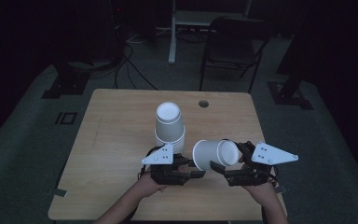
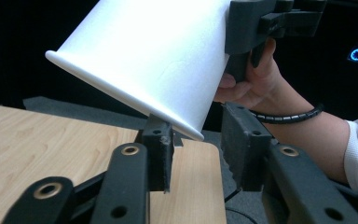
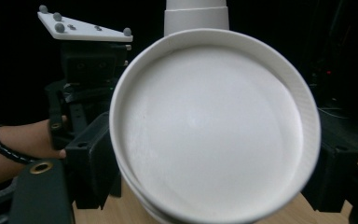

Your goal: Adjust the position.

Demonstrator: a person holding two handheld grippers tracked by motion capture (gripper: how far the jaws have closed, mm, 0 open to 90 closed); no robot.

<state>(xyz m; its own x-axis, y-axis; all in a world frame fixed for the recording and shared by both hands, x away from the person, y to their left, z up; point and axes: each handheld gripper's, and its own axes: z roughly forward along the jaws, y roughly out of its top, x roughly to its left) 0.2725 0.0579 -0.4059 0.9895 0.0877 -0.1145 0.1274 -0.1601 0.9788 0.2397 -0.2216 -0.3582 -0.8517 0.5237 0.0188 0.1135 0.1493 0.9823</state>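
A white paper cup (image 1: 212,155) lies on its side in the air above the table's front edge, with its wide mouth to the left. My right gripper (image 1: 230,157) is shut on its narrow end, and in the right gripper view the cup's round bottom (image 3: 214,126) sits between the two black jaws. My left gripper (image 1: 196,168) is just below the mouth. In the left gripper view the lowest part of the cup's rim (image 2: 186,128) dips between the fingertips (image 2: 161,140), and a gap shows at the other pad. A stack of upside-down white cups (image 1: 170,126) stands mid-table.
The wooden table (image 1: 116,140) has a small round hole (image 1: 203,103) near its far edge. Beyond it stand a dark folding chair (image 1: 233,42), a white post and cables on the floor. The room around is dark.
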